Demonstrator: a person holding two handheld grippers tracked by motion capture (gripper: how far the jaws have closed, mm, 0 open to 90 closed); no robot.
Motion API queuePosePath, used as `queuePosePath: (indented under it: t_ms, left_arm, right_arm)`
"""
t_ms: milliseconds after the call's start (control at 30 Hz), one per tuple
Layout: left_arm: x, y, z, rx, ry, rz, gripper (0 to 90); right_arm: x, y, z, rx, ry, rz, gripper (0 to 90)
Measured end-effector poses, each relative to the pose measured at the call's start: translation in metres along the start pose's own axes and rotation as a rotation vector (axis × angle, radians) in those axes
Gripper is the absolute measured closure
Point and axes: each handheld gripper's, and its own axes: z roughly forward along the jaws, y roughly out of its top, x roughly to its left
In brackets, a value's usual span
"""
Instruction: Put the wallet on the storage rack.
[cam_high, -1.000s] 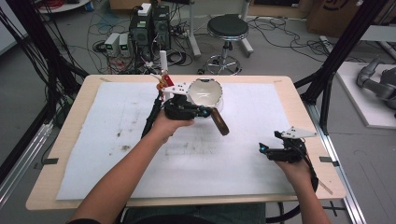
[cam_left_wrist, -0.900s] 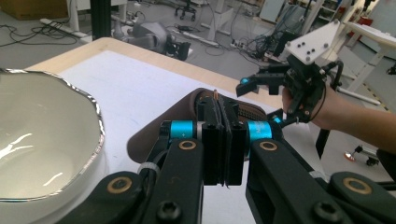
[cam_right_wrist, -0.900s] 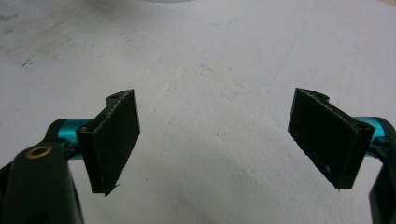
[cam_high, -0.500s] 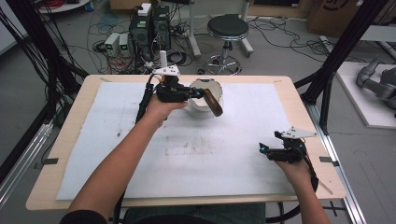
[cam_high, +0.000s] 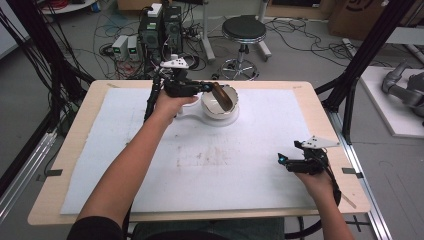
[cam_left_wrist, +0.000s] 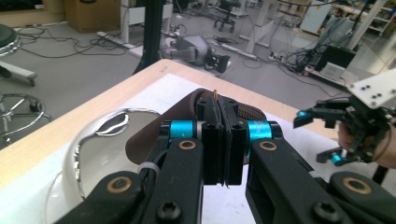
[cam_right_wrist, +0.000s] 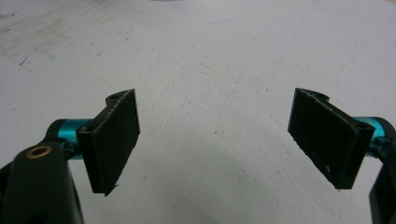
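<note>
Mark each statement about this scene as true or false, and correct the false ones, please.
1. The left gripper is shut on a brown leather strap. True.
2. The right gripper holds the strap too. False: its jaws stand open over the white table cover, with nothing between them.
3. The strap hangs over a white bowl with a wavy rim. True.
4. The bowl stands at the near edge of the table, by the person's right hand. False: it stands near the far edge, beside the left hand.

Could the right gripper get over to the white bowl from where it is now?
Probably yes. The right gripper sits open near the table's right edge, and only bare white mat lies between it and the white bowl. The left gripper already holds a brown thing above the bowl.
</note>
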Motion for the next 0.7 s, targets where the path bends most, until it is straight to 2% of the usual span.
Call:
queuePosePath:
  t_ms: [233,600,700]
  left_arm:
    - [0.01,0.0,0.007,-0.001,0.024,-0.017,88.3]
    - [0.015,0.004,0.014,0.007,0.044,-0.012,88.3]
    - [0.017,0.004,0.015,-0.004,0.047,-0.019,88.3]
  right_arm:
    - [-0.001,-0.001,0.0,0.002,0.001,0.003,16.7]
    - [-0.002,-0.001,0.0,0.0,-0.002,0.0,16.7]
    - [-0.001,-0.001,0.0,0.0,-0.001,0.001,16.7]
